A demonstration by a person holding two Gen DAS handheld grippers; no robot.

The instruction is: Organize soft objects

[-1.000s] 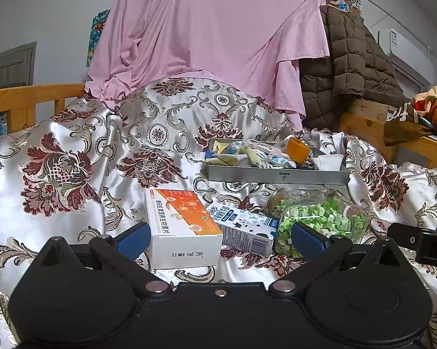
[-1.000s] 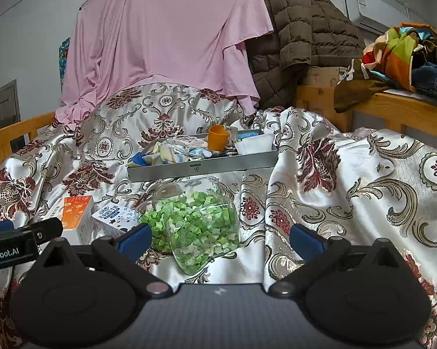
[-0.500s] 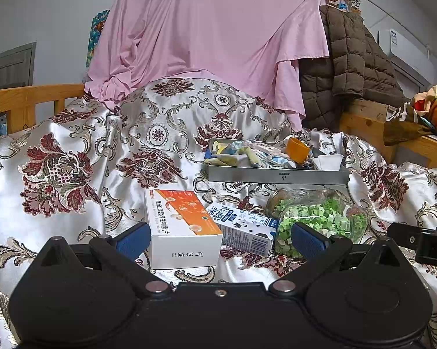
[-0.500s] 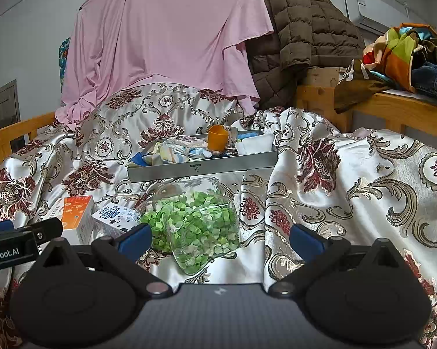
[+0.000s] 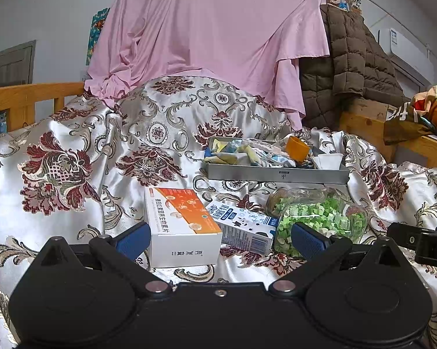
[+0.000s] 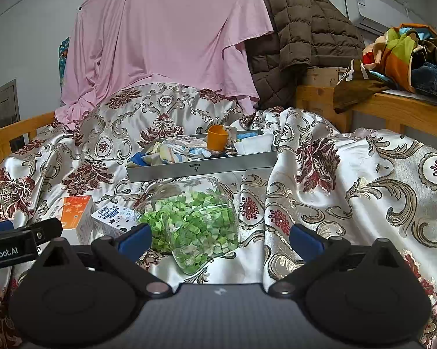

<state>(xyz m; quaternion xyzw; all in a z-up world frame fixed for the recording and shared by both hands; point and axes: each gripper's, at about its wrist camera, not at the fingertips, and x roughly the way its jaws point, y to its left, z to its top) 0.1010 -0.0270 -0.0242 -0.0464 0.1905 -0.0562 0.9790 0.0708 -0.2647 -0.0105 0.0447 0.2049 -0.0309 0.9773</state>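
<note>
While hovering over the bed, left gripper (image 5: 218, 240) and right gripper (image 6: 219, 238) fingers apart, empty, two cartons (image 5: 180, 221), one bag of green pieces (image 6: 195, 221), one grey tray (image 6: 201, 165), one orange cup (image 6: 217, 141).

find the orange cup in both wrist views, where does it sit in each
Left wrist view: the orange cup is right of centre, tilted, inside the metal tray near its right end, beside the white container.
Right wrist view: the orange cup is near the middle, upright-looking, in the same metal tray.
Shared landmark: the clear bag of green pieces lies in front of the tray in both.
</note>
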